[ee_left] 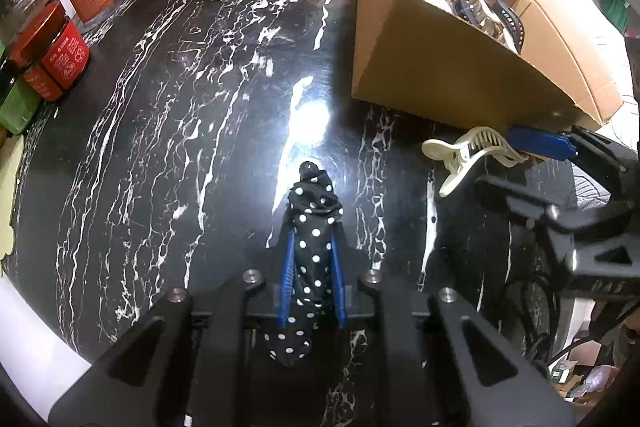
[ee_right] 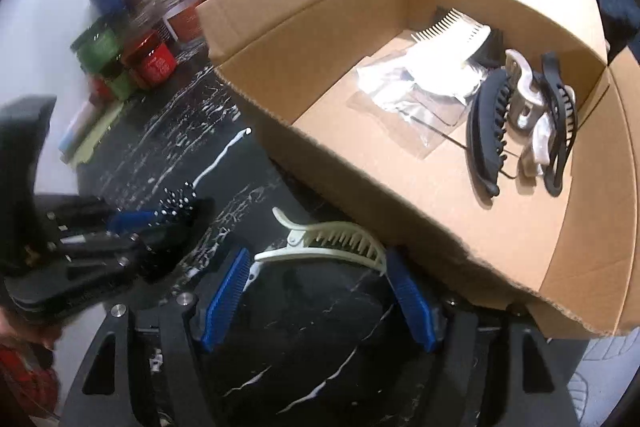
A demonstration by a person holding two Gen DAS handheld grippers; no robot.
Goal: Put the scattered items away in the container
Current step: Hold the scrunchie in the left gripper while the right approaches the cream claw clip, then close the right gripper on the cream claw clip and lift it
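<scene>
Right wrist: right tool (ee_right: 320,291) apart around one cream clip (ee_right: 332,241); left tool (ee_left: 314,279) clamps one polka-dot clip (ee_left: 312,251).

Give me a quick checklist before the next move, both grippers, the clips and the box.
1. Left gripper shut on the polka-dot hair tie: ok.
2. Right gripper open, fingers either side of the cream hair clip: ok.
3. Right gripper closed on the clip: not ok, not yet.
4. Cardboard box open, bare floor free: ok.
5. Clip clear of the box wall: cannot tell.
</scene>
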